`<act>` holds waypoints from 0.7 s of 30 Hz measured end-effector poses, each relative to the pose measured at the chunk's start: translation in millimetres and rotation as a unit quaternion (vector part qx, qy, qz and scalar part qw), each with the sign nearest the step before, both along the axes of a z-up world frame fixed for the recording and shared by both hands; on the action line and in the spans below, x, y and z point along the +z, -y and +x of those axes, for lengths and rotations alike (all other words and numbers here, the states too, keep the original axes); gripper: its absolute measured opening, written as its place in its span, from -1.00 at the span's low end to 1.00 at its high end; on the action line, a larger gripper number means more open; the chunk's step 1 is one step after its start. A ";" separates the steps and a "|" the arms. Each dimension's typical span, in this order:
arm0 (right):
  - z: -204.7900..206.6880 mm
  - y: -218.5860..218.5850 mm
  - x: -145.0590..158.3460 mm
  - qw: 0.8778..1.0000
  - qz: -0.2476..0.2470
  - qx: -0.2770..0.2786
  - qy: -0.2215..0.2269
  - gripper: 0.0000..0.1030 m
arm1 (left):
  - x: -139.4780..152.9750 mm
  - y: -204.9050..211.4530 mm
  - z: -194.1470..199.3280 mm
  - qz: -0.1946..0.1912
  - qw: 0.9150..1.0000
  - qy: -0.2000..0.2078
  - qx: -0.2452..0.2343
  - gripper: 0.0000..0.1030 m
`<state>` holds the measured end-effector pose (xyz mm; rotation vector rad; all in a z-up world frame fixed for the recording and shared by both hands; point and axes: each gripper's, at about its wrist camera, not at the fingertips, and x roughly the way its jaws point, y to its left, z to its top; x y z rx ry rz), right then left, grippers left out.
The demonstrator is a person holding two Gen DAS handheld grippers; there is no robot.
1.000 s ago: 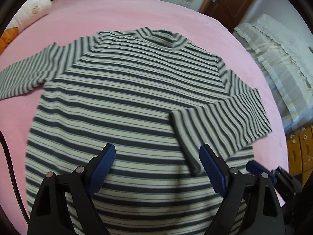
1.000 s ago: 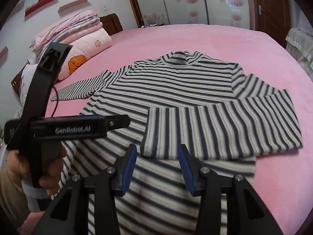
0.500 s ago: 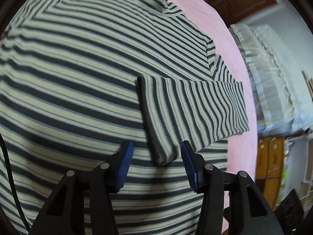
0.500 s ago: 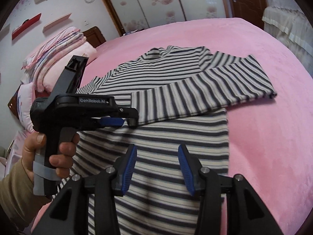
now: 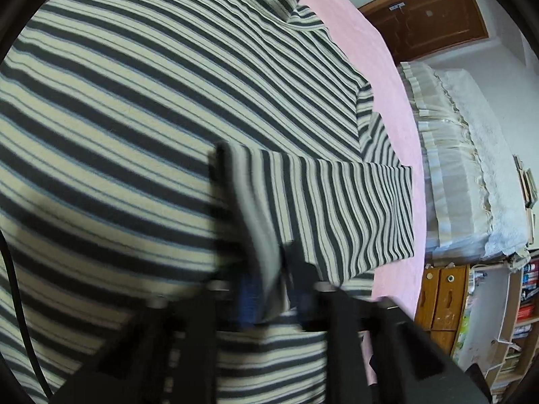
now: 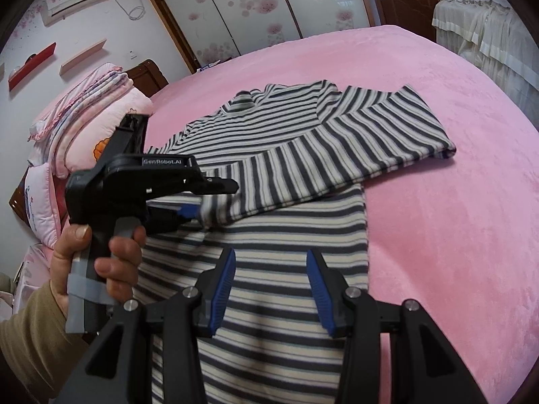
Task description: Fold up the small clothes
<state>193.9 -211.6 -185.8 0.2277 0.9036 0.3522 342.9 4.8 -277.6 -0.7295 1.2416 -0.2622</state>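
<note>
A pink bed fills most of the right wrist view, running from the lower right up to the centre top. A striped shirt lies flat on it, collar toward the upper middle of the frame and hem at the bottom centre. Its sleeve is folded across the chest, from the right edge of the shirt toward the left. In the left wrist view the shirt covers the whole left half, with the sleeve crossing the centre and the bed showing as a pink strip to its right.

At the left of the right wrist view sit stacked pink quilts. Below them a hand grips the handle of the left gripper, whose jaws are pinched tight on the cuff end of the sleeve. In its own blurred view the left gripper has that cuff between its blue pads.

The right gripper hovers at the bottom centre over the shirt's lower part, its jaws partly apart and holding nothing.
</note>
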 end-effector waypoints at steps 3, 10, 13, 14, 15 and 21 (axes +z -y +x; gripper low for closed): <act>-2.0 2.0 -1.1 1.000 -0.004 -0.003 -0.001 -0.14 | 11.4 -2.0 0.7 0.008 1.000 0.012 0.009 -0.91; 1.9 10.5 5.8 0.999 -0.042 -0.023 0.004 -0.14 | 97.6 8.8 19.7 0.110 0.984 0.133 -0.030 -0.91; 11.0 21.3 8.2 0.998 -0.051 -0.046 0.003 -0.14 | 124.2 4.2 33.2 0.162 0.971 0.169 -0.041 -0.91; 14.2 25.6 9.5 0.997 -0.051 -0.053 0.004 -0.14 | 131.1 1.7 37.2 0.178 0.967 0.179 -0.043 -0.91; 17.8 30.4 10.6 0.997 -0.051 -0.062 0.004 -0.14 | 136.9 -2.2 41.0 0.190 0.963 0.188 -0.044 -0.91; 41.9 45.0 11.3 0.993 -0.073 -0.088 0.004 -0.14 | 165.5 -43.2 66.7 0.259 0.935 0.241 -0.014 -0.91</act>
